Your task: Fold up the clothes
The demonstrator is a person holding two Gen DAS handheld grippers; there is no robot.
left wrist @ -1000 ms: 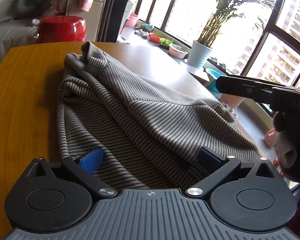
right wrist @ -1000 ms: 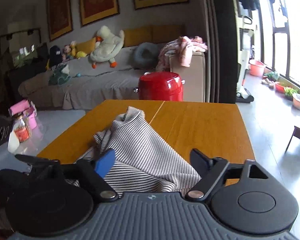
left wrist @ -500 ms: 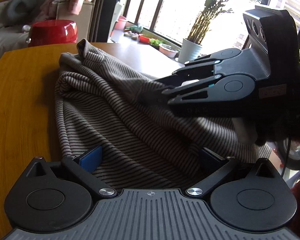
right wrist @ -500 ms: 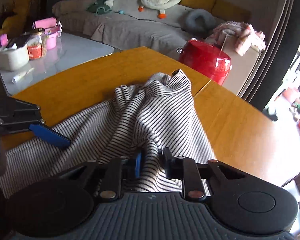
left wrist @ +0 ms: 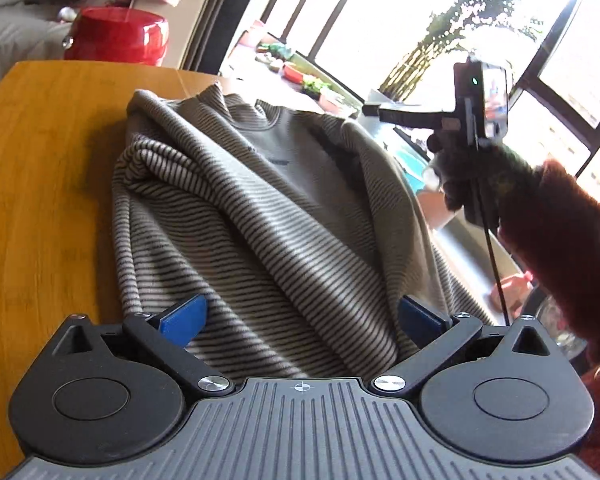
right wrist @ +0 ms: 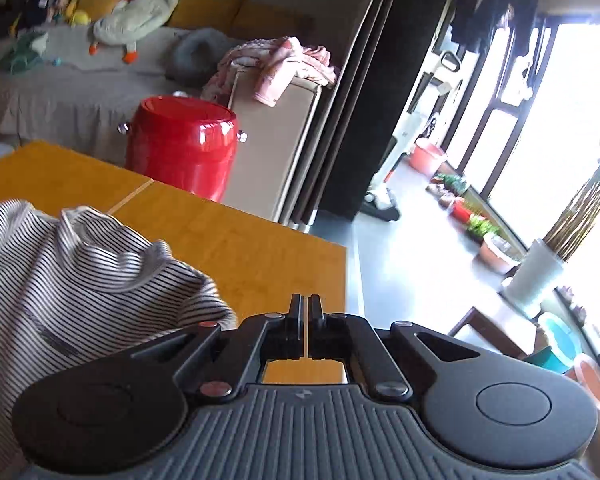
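Observation:
A grey-and-black striped top point(left wrist: 260, 216) lies bunched on the wooden table point(left wrist: 40, 184), collar at the far end. My left gripper point(left wrist: 300, 316) is open, its blue pads either side of the near hem. In the left wrist view my right gripper point(left wrist: 370, 110) is held up at the right, above the shirt's far right side. In the right wrist view my right gripper point(right wrist: 305, 312) has its fingers pressed together over the table edge, with the shirt point(right wrist: 80, 272) to its left. No cloth shows between its fingertips.
A red pot point(right wrist: 182, 146) stands beyond the table's far edge, with a sofa point(right wrist: 60, 80) behind it. Potted plants point(right wrist: 534, 276) and bowls line the window on the right. The table's right edge point(right wrist: 340, 280) is close to my right gripper.
My right gripper has risen and swung right, away from the shirt's middle. The shirt's right side has been drawn up and spread, showing the collar. My left gripper stays open at the hem.

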